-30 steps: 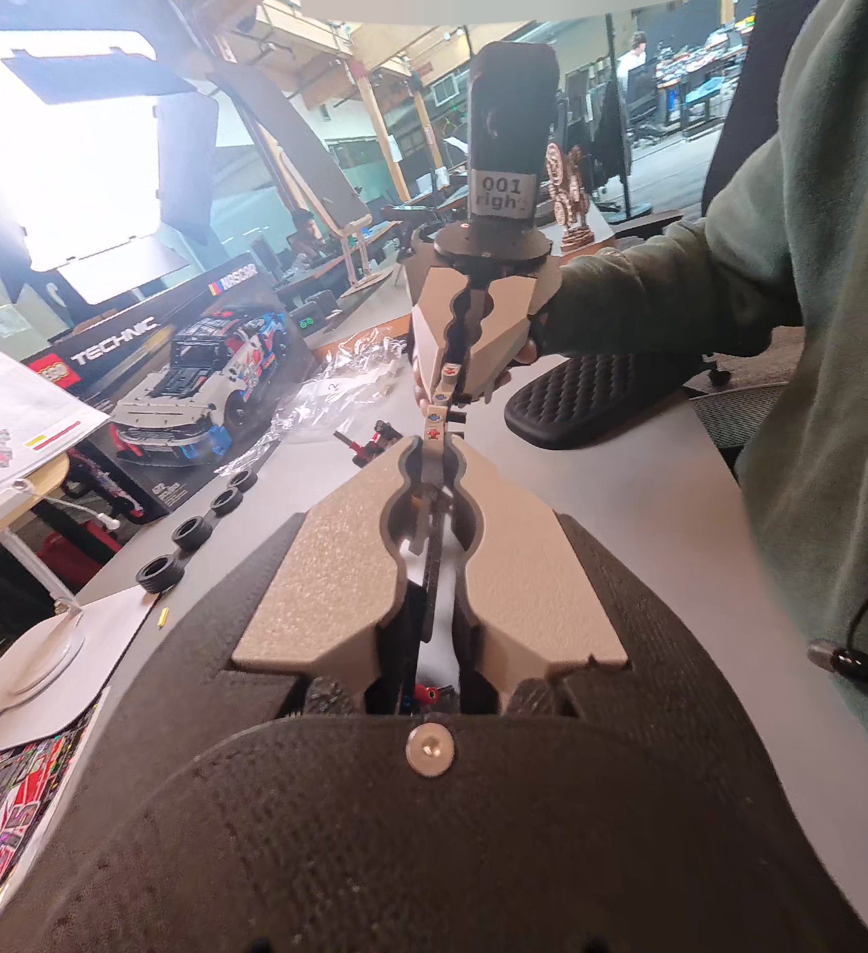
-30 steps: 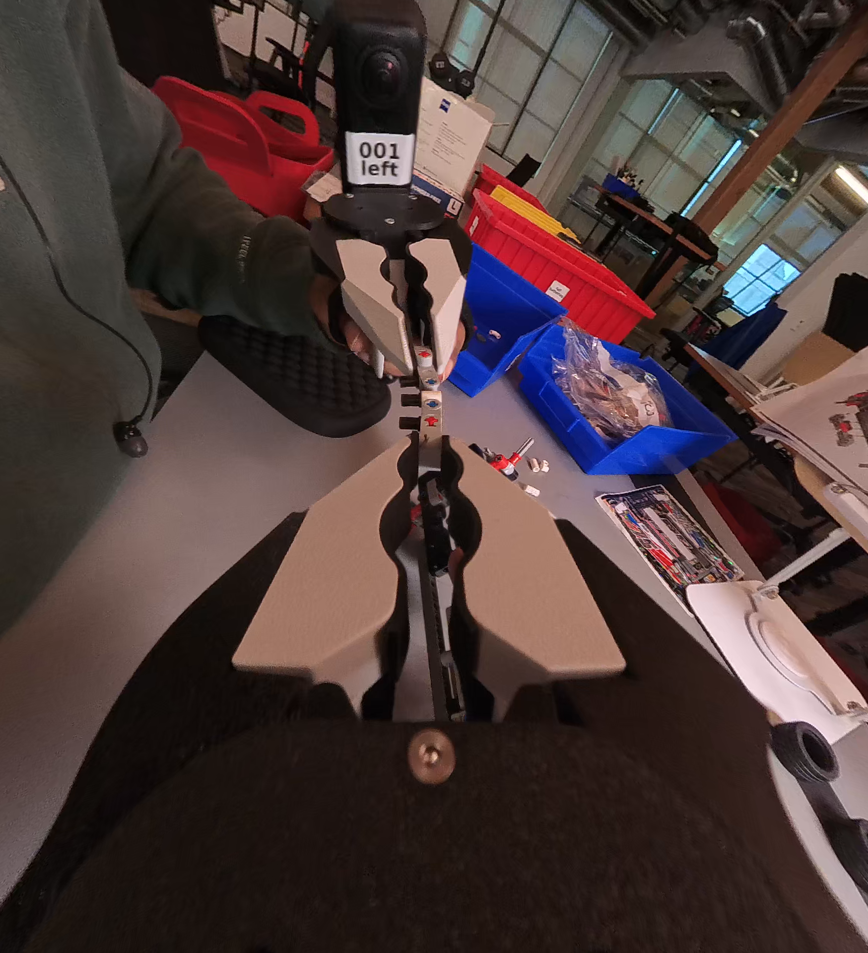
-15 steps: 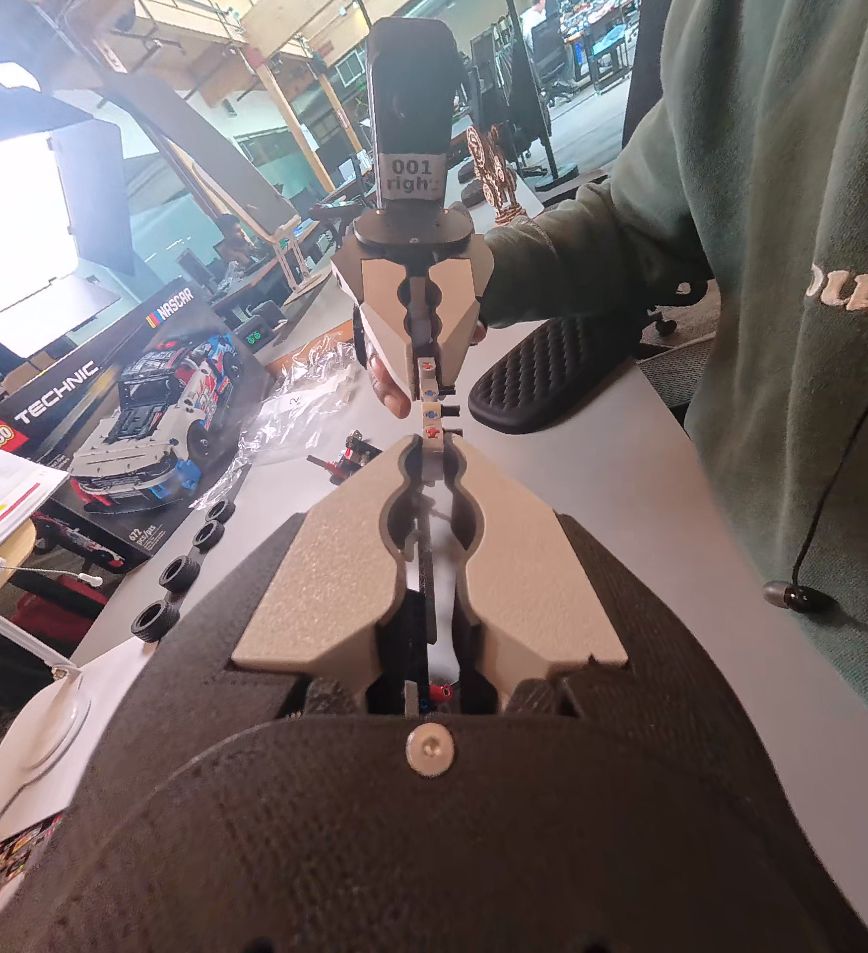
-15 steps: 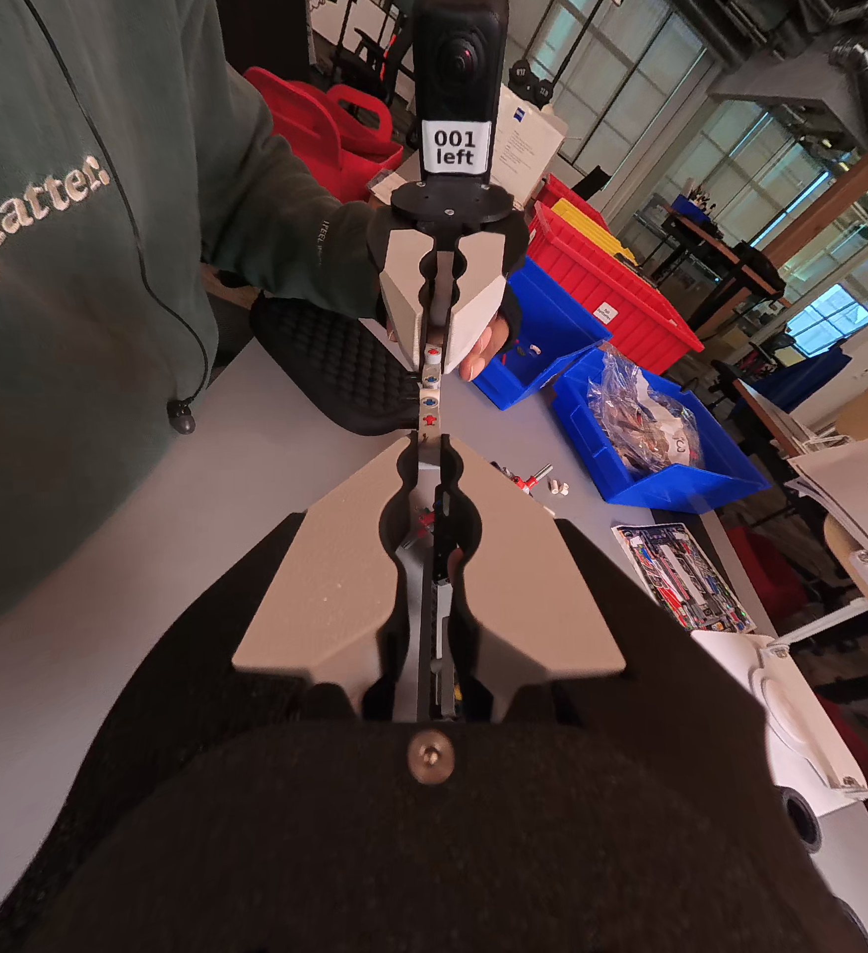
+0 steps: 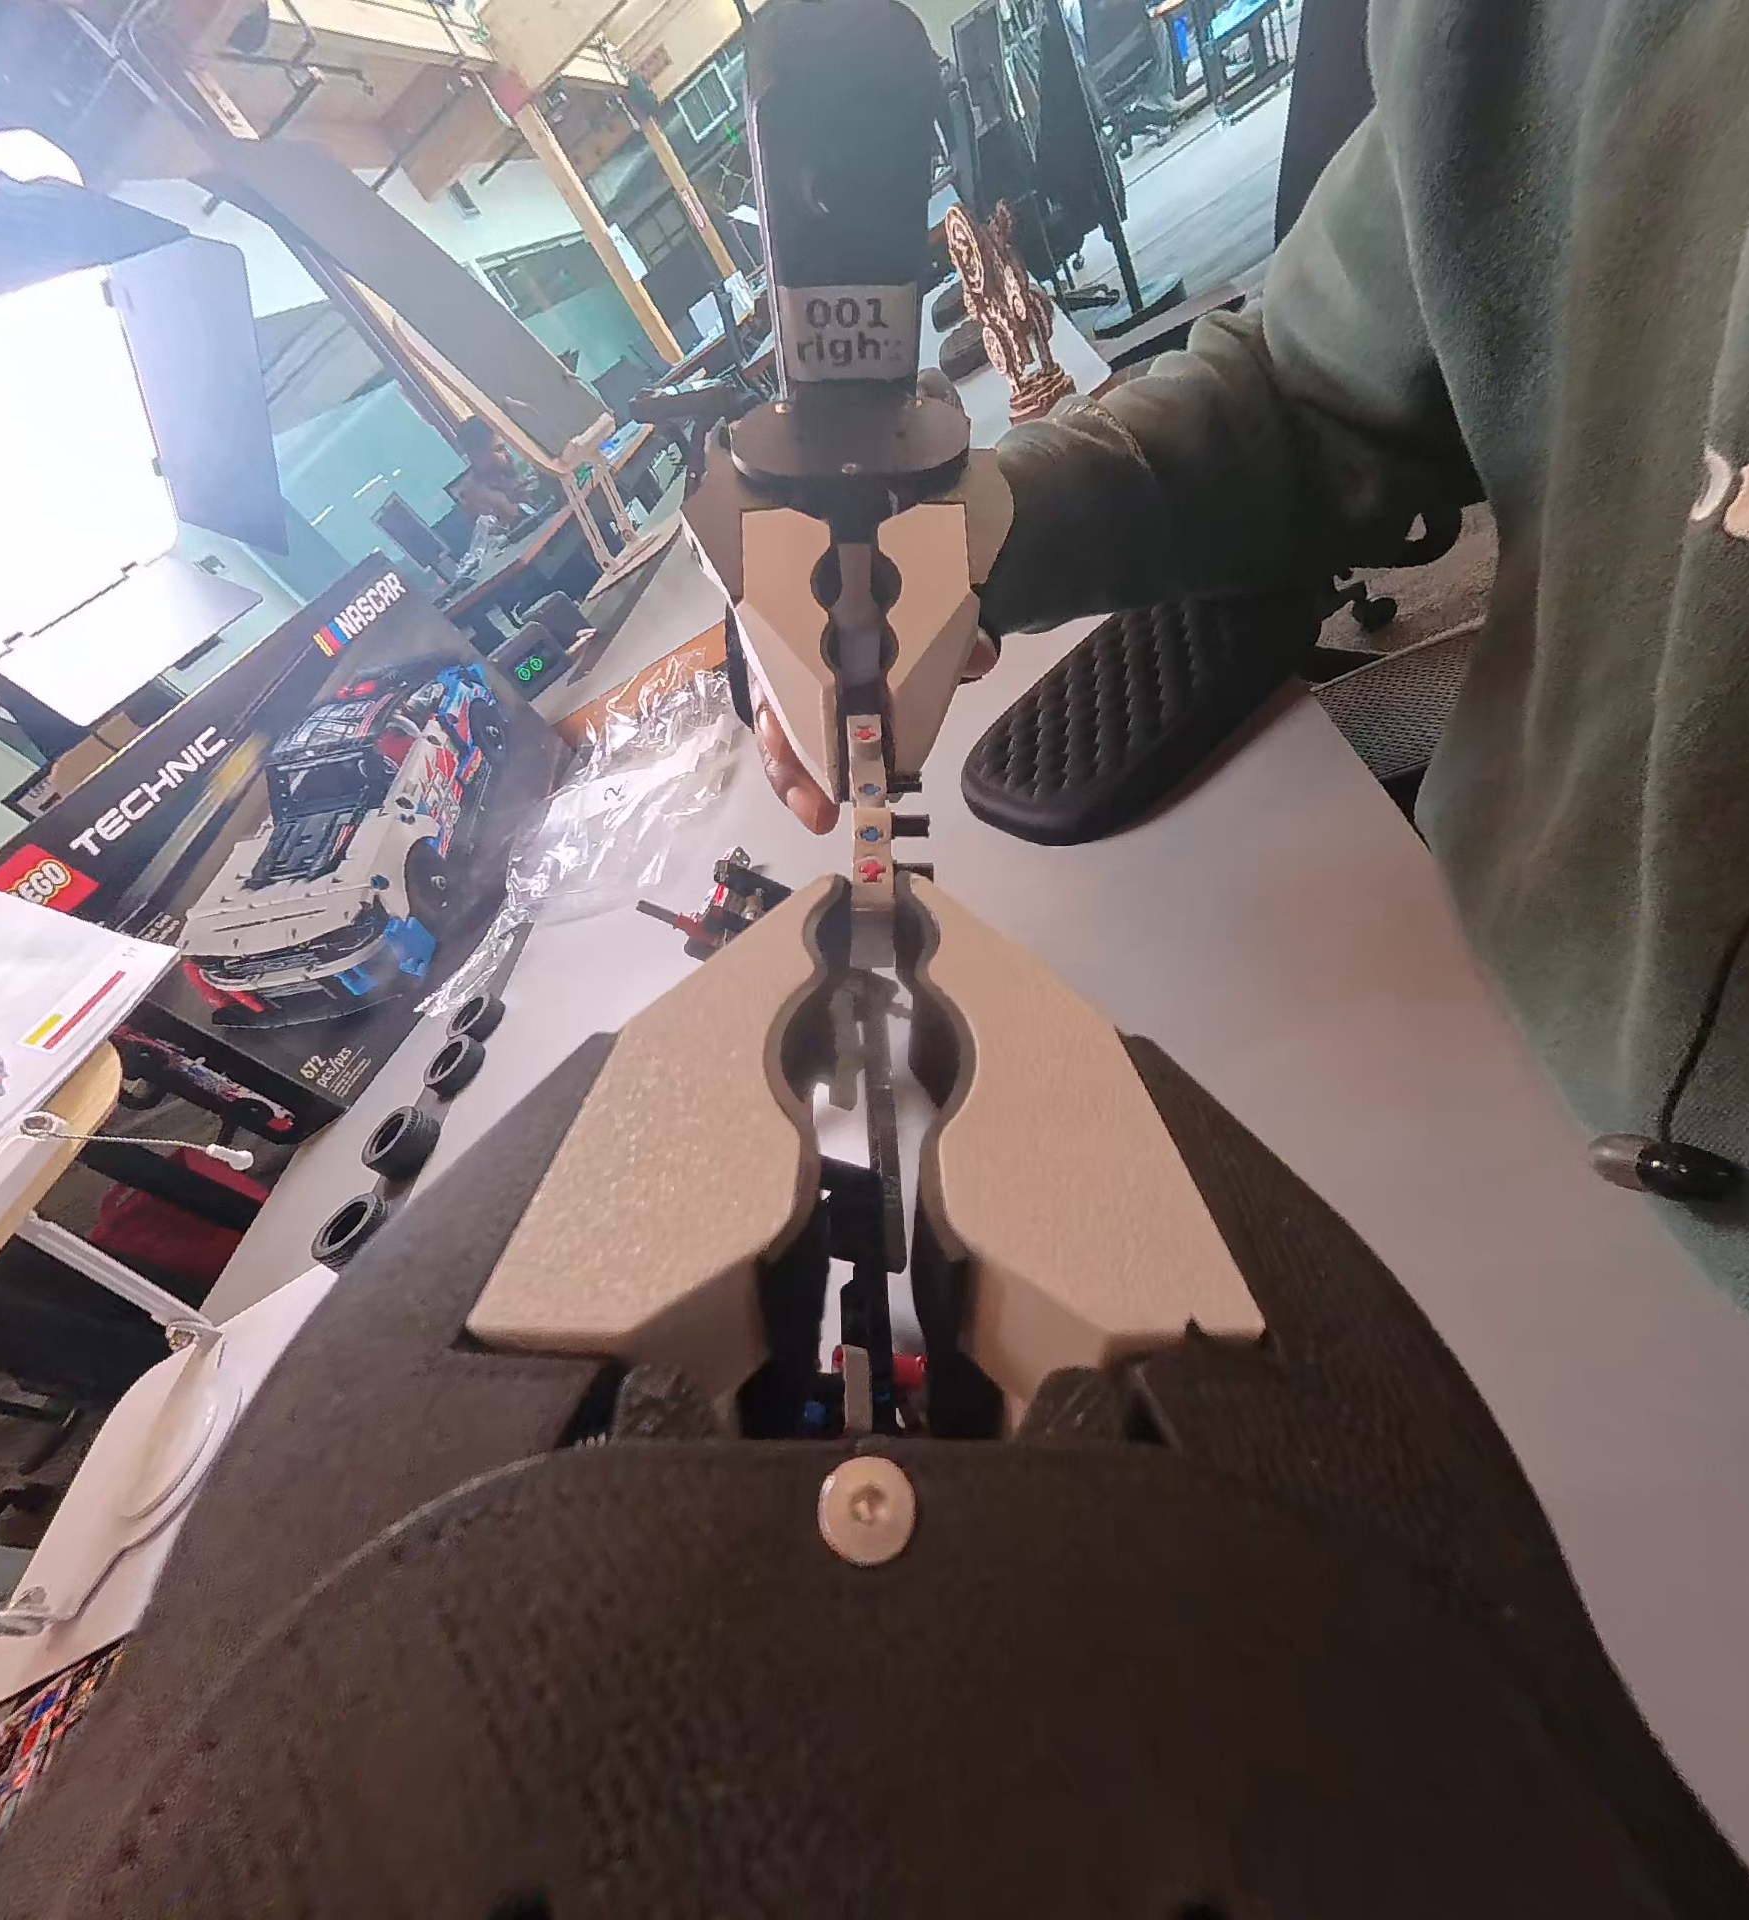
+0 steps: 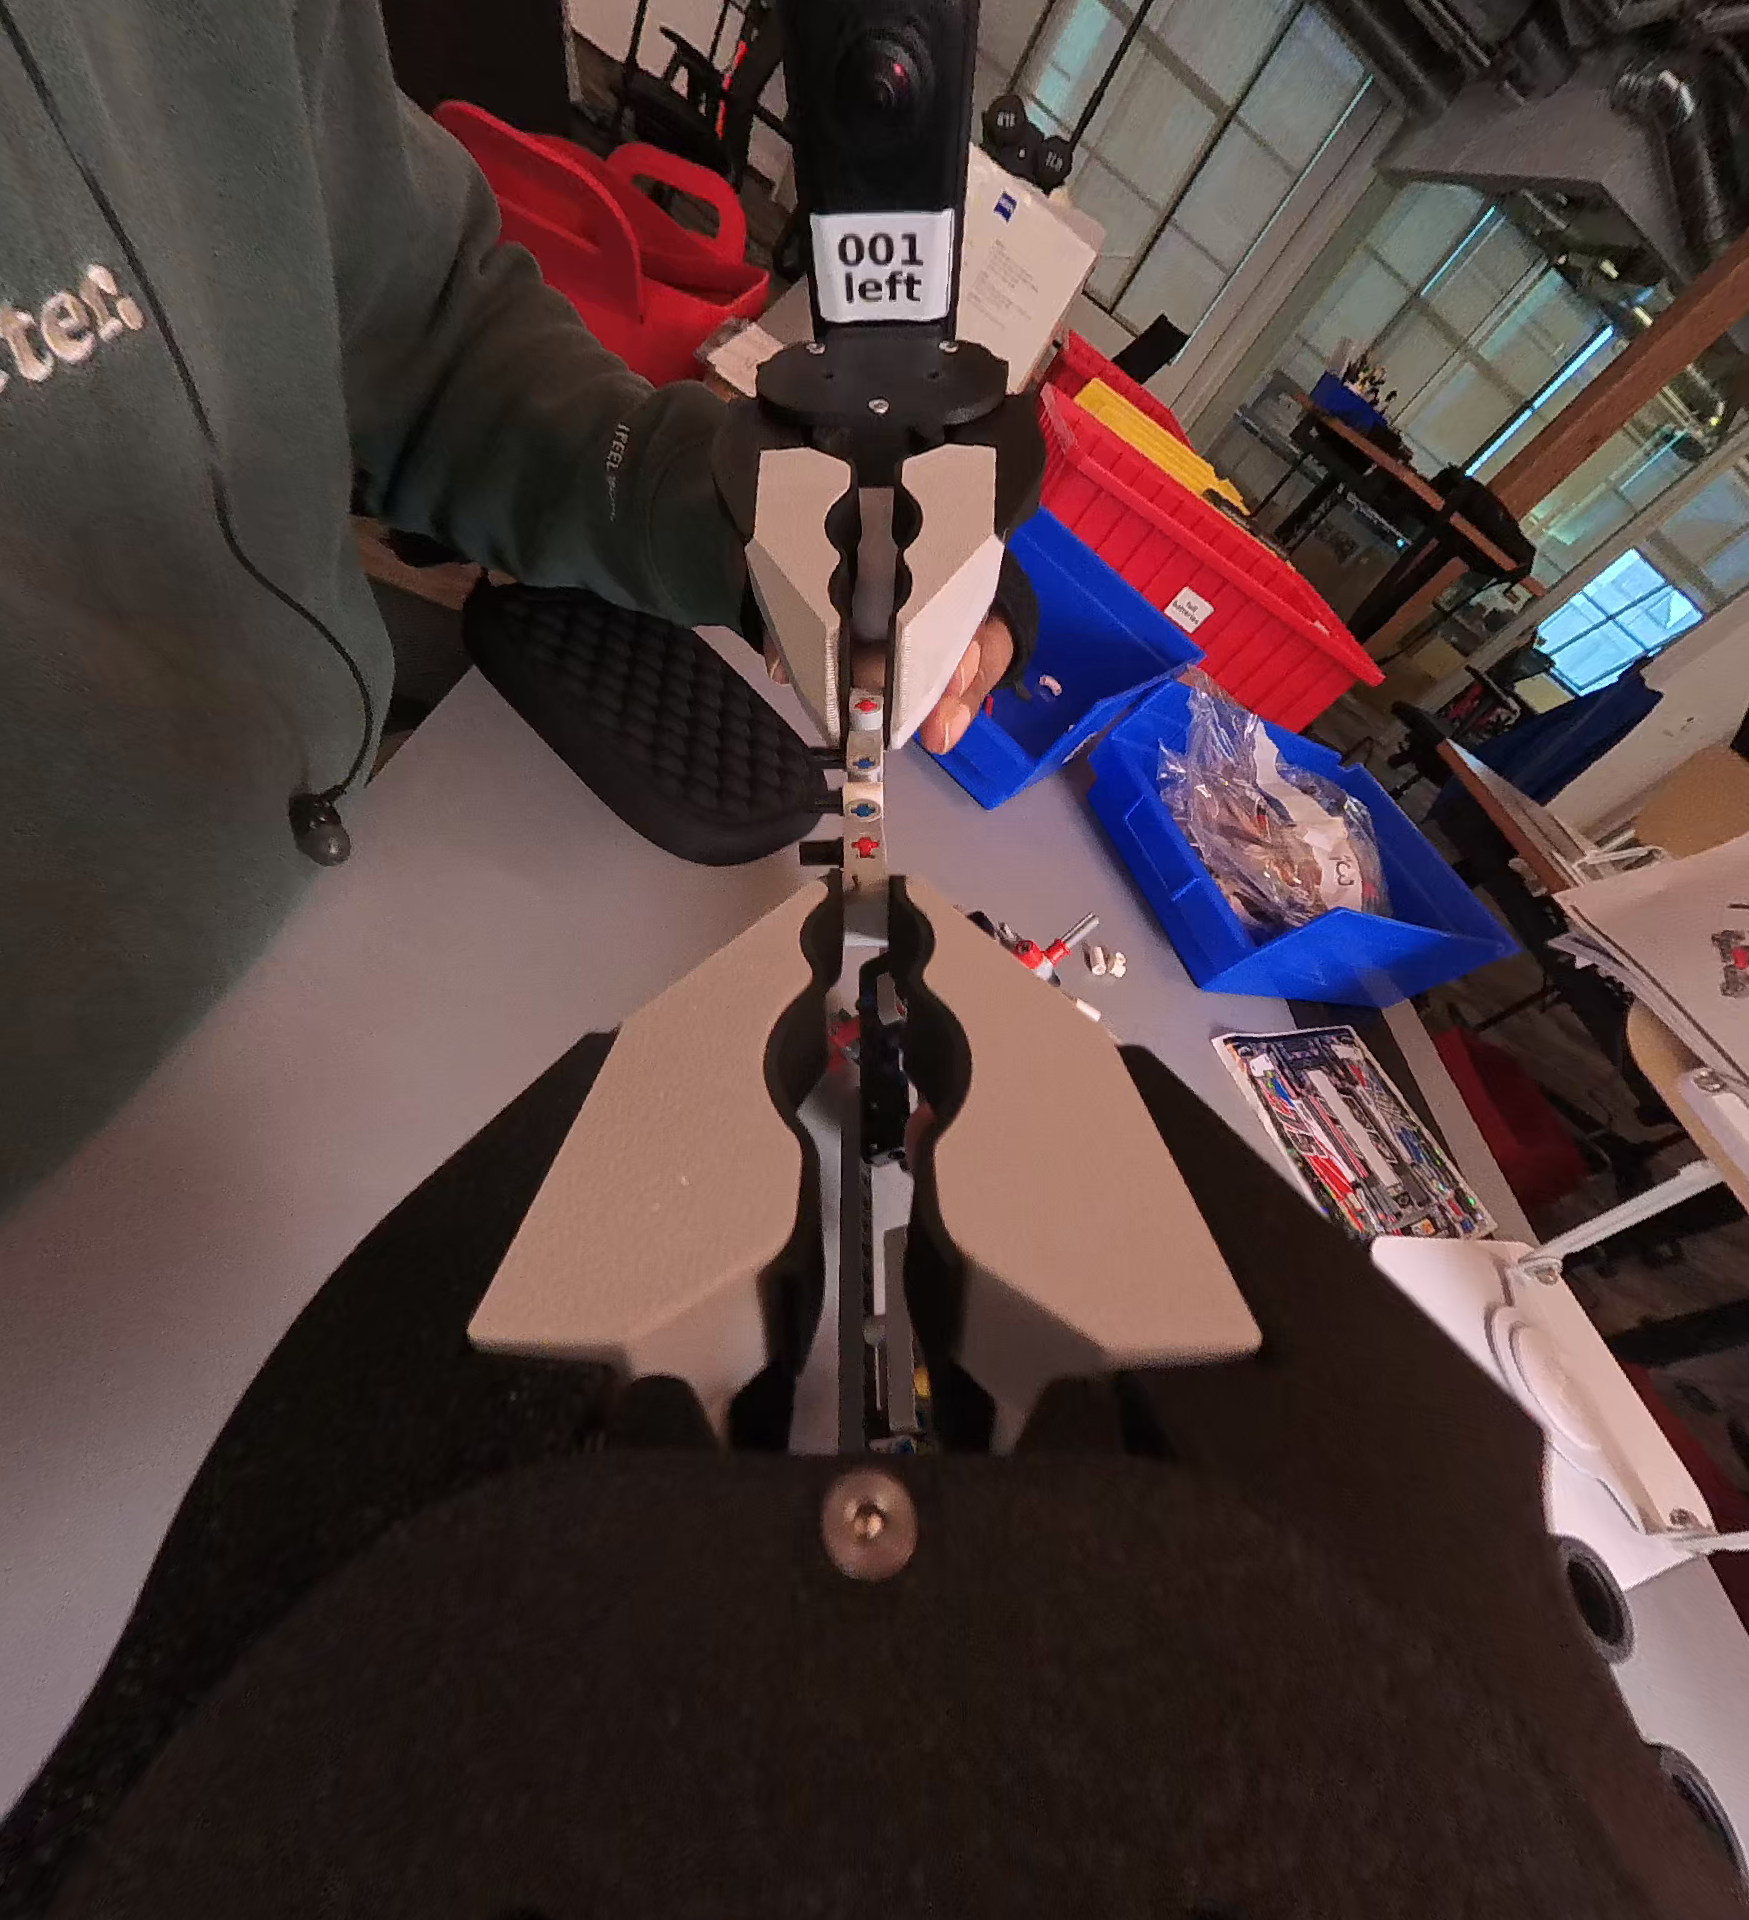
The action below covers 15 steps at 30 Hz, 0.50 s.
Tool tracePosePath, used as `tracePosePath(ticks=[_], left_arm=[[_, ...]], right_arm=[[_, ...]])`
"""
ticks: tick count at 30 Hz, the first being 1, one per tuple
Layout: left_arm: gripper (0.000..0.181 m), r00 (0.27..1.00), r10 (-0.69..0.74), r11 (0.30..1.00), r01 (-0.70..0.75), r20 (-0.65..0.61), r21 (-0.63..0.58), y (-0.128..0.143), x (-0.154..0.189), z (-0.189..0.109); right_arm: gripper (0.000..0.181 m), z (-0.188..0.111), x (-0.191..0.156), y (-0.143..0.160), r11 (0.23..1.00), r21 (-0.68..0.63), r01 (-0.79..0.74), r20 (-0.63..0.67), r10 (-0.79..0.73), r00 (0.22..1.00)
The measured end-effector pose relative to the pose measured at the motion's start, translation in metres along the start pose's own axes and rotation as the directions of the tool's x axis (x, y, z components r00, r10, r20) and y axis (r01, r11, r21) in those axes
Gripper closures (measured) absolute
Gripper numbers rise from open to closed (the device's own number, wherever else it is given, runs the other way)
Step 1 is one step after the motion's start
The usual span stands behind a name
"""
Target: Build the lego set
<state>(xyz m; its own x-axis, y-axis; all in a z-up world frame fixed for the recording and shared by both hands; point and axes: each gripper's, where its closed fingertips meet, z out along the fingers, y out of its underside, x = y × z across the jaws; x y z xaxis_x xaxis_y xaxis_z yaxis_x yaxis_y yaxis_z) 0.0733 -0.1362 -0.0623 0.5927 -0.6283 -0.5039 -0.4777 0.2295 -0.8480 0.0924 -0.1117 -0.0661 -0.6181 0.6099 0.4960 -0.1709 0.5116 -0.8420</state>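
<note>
A long grey Lego beam (image 5: 870,821) with red and blue pins and black pegs spans between both grippers, held above the grey table (image 5: 1265,1018). My left gripper (image 5: 868,904) is shut on one end of it. My right gripper (image 5: 865,738) faces it and is shut on the other end. In the right wrist view the same beam (image 6: 865,800) runs from my right gripper (image 6: 862,894) up to the left gripper (image 6: 868,707). More black and grey parts of the assembly sit hidden between each gripper's fingers.
The Lego set box (image 5: 257,831), several black tyres (image 5: 402,1122), a clear bag (image 5: 631,800) and a small red-black sub-assembly (image 5: 724,904) lie on the left. Blue bins (image 6: 1296,862), loose pieces (image 6: 1057,951), a sticker sheet (image 6: 1358,1132), red crates (image 6: 1192,551). A black armrest (image 5: 1130,717). The gap from one gripper's tips to the other's is roughly 4 cm.
Both grippers have kept their hold on the beam and stayed facing each other. The pair has shifted slightly and tilted, so the background has moved in both views.
</note>
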Motion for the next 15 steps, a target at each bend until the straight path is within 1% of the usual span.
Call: tracePosePath(ticks=[4, 8, 11, 13, 15], left_arm=[[0.176, 0.999, 0.029, 0.999, -0.028, 0.027, -0.029, 0.011, -0.011, 0.003], [0.175, 0.993, 0.099, 0.993, -0.095, 0.064, -0.07, 0.024, -0.031, 0.007], [0.176, 0.988, 0.143, 0.987, -0.138, 0.054, -0.087, 0.032, -0.046, 0.014], [0.175, 0.984, 0.169, 0.981, -0.163, 0.052, -0.101, 0.038, -0.058, 0.019], [0.175, 0.984, 0.175, 0.978, -0.168, 0.045, -0.12, 0.046, -0.069, 0.021]], right_arm=[[0.175, 0.001, 0.012, 0.014, 0.997, -0.075, -0.013, -0.029, 0.011, 1.0], [0.166, -0.006, 0.029, 0.024, 0.989, -0.145, 0.011, -0.043, -0.017, 0.999], [0.167, -0.006, 0.048, 0.036, 0.97, -0.234, 0.064, -0.054, -0.079, 0.995], [0.175, -0.004, 0.059, 0.044, 0.956, -0.276, 0.098, -0.05, -0.116, 0.992], [0.175, -0.003, 0.071, 0.052, 0.94, -0.315, 0.133, -0.06, -0.16, 0.985]])
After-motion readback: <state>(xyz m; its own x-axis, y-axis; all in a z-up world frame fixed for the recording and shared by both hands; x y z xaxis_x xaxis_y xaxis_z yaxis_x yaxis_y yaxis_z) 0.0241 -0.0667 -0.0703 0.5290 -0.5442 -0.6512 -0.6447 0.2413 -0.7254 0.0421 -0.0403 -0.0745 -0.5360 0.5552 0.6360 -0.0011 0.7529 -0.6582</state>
